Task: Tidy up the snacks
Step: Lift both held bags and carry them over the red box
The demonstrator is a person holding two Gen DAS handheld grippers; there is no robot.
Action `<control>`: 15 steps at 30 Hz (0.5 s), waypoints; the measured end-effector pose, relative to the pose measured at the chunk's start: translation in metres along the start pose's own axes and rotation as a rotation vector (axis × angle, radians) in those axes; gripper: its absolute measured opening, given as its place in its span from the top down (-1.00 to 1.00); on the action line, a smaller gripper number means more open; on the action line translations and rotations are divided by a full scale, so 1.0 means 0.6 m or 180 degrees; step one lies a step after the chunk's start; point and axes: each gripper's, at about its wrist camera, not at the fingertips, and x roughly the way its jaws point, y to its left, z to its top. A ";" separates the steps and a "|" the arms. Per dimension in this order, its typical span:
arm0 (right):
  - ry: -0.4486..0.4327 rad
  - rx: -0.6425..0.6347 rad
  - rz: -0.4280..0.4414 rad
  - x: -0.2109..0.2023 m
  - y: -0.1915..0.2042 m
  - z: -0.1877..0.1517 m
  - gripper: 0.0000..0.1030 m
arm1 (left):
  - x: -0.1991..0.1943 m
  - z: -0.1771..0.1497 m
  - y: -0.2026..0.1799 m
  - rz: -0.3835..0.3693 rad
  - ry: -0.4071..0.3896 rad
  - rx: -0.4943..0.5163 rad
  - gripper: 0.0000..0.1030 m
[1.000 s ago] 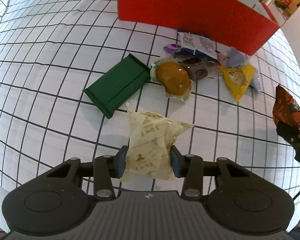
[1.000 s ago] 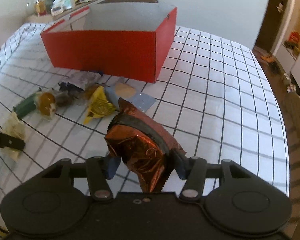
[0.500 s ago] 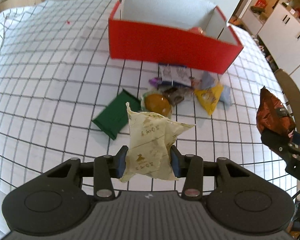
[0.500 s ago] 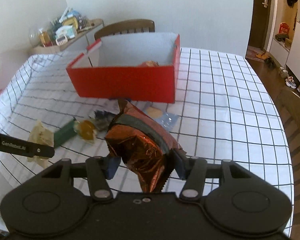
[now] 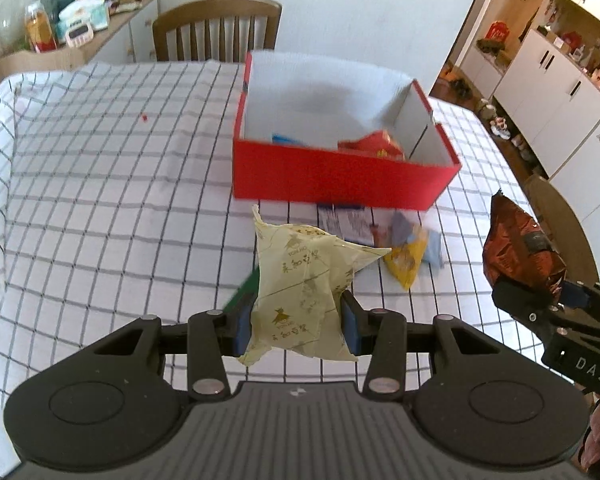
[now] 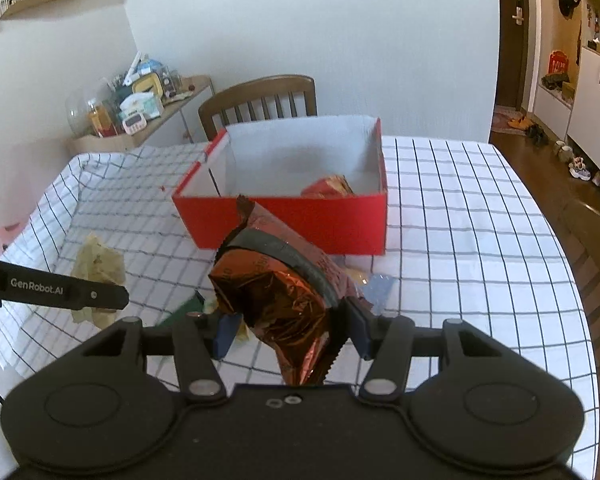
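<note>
Gripping a pale yellow packet [image 5: 300, 292], our left claw [image 5: 296, 326] reads "GenRobot.AI"; our right claw [image 6: 290, 326] clamps a copper foil bag [image 6: 276, 296].

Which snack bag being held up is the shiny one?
The coppery-brown foil bag in the right gripper is shiny; the pale yellow packet in the left gripper looks matte.

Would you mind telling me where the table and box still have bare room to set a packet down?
Free: the cloth left of the red box, the cloth right of it, and the box's left half. Crowded: the loose snacks before the box's front wall, and its right corner, where a red packet lies.
</note>
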 end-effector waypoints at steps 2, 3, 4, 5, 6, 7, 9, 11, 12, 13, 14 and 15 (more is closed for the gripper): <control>-0.0042 -0.0001 0.0009 -0.003 0.007 0.009 -0.07 | -0.008 0.013 0.002 -0.0010 -0.0043 0.0007 0.17; -0.0062 0.0002 0.0014 -0.005 0.010 0.016 -0.07 | -0.012 0.019 0.003 -0.0014 -0.0067 0.0004 0.17; -0.0077 0.0001 0.0016 -0.006 0.013 0.021 -0.07 | -0.017 0.026 0.005 -0.0012 -0.0088 0.0006 0.17; -0.0092 -0.0003 0.0021 -0.006 0.016 0.029 -0.07 | -0.019 0.032 0.005 -0.0009 -0.0106 0.0014 0.17; -0.0103 -0.0008 0.0024 -0.006 0.018 0.036 -0.07 | -0.021 0.038 0.005 0.0002 -0.0126 0.0025 0.17; -0.0116 -0.0014 0.0020 -0.005 0.020 0.043 -0.07 | -0.022 0.047 0.004 0.0025 -0.0144 0.0033 0.17; -0.0139 -0.0042 0.0002 -0.003 0.023 0.058 -0.07 | -0.023 0.061 0.004 0.0031 -0.0156 0.0045 0.17; -0.0159 -0.0047 -0.0013 -0.001 0.023 0.073 -0.07 | -0.022 0.077 0.002 0.0063 -0.0176 0.0054 0.16; -0.0169 -0.0049 -0.0024 0.002 0.022 0.081 -0.07 | -0.022 0.084 0.002 0.0073 -0.0184 0.0060 0.16; -0.0177 -0.0053 -0.0029 0.004 0.021 0.088 -0.07 | -0.021 0.092 0.001 0.0080 -0.0191 0.0061 0.16; -0.0181 -0.0055 -0.0025 0.006 0.020 0.096 -0.07 | -0.019 0.100 0.000 0.0090 -0.0190 0.0056 0.16; -0.0183 -0.0060 -0.0024 0.009 0.019 0.102 -0.08 | -0.016 0.109 -0.002 0.0096 -0.0188 0.0057 0.16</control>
